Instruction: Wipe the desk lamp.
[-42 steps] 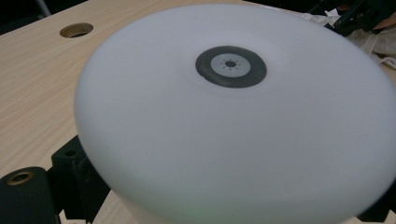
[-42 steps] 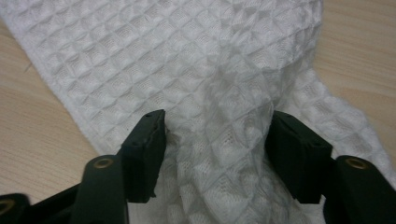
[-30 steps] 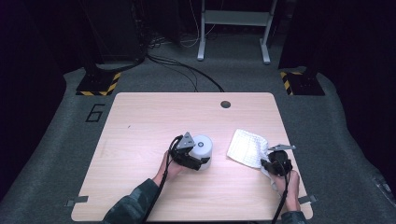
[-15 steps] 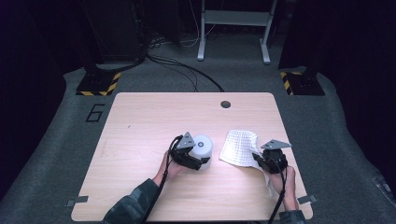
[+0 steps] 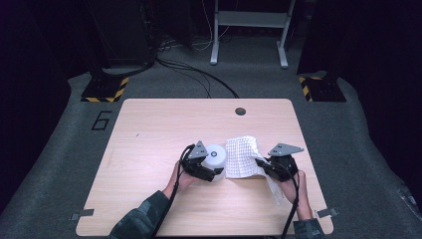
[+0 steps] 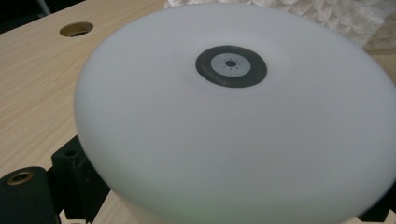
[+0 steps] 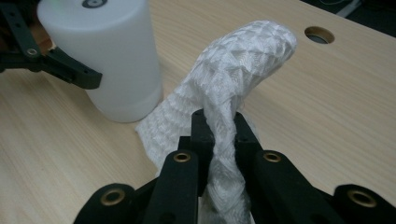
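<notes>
**Ann:** Cloth (image 5: 242,155) in the air on the right side! The right gripper (image 5: 263,166) has its jaws pinched tight on a bunched fold of that white waffle-weave cloth, and in the right gripper view you can see the fabric (image 7: 233,79) squeezed between the two black jaws, arching up and over ahead of them.

**Ben:** And the left gripper (image 5: 209,172)?

**Ann:** Jaws spread wide around the white cylinder (image 5: 216,157), one on each side of its wall. The cylinder stands upright on the wooden table (image 5: 164,124), near the middle of the front half. From the left gripper view its flat top (image 6: 233,107) looms large, with a small dark ring at the centre.

**Ben:** How close are cloth and cylinder?

**Ann:** Right beside each other. The lifted part of the cloth drapes just next to the cylinder's right side, and its lower edge trails down onto the table by the right hand (image 5: 294,186). Whether cloth touches cylinder, I can't quite tell.

**Ben:** Anything else on the table?

**Ann:** A round cable hole (image 5: 241,111) near the far edge, well apart from the action.
</notes>
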`<state>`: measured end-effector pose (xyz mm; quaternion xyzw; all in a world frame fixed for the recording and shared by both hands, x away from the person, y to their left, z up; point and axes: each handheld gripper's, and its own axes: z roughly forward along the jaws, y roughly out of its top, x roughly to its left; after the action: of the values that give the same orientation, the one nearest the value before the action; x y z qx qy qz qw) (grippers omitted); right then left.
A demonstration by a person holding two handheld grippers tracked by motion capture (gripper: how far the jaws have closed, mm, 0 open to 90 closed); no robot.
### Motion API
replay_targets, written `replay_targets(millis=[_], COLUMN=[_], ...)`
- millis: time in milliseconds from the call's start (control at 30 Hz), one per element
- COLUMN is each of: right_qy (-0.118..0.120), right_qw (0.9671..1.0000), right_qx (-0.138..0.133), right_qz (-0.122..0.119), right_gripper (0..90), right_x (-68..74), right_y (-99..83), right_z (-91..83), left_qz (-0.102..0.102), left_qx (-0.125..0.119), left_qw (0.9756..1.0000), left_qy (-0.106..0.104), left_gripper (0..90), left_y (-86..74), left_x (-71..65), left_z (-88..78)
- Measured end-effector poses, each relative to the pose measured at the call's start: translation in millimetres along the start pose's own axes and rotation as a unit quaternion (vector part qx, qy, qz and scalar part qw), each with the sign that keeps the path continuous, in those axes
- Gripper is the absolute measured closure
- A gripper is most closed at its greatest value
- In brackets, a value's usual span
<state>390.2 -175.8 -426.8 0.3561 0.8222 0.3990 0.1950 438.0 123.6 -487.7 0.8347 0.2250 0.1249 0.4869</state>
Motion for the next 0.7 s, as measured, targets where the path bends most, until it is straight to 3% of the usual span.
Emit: replay_targets(millis=[700], right_qy=[0.074], right_qw=[0.9960], right_qx=[-0.037], right_qz=[-0.033], right_gripper=[83.2], right_x=[21.3], right_y=[40.4], right_z=[11.4], left_qz=[0.000], left_qx=[0.000], left_qw=[1.0000], left_qy=[-0.001], left_gripper=[8.6], left_y=[0.0], left_x=[0.2], left_z=[0.1])
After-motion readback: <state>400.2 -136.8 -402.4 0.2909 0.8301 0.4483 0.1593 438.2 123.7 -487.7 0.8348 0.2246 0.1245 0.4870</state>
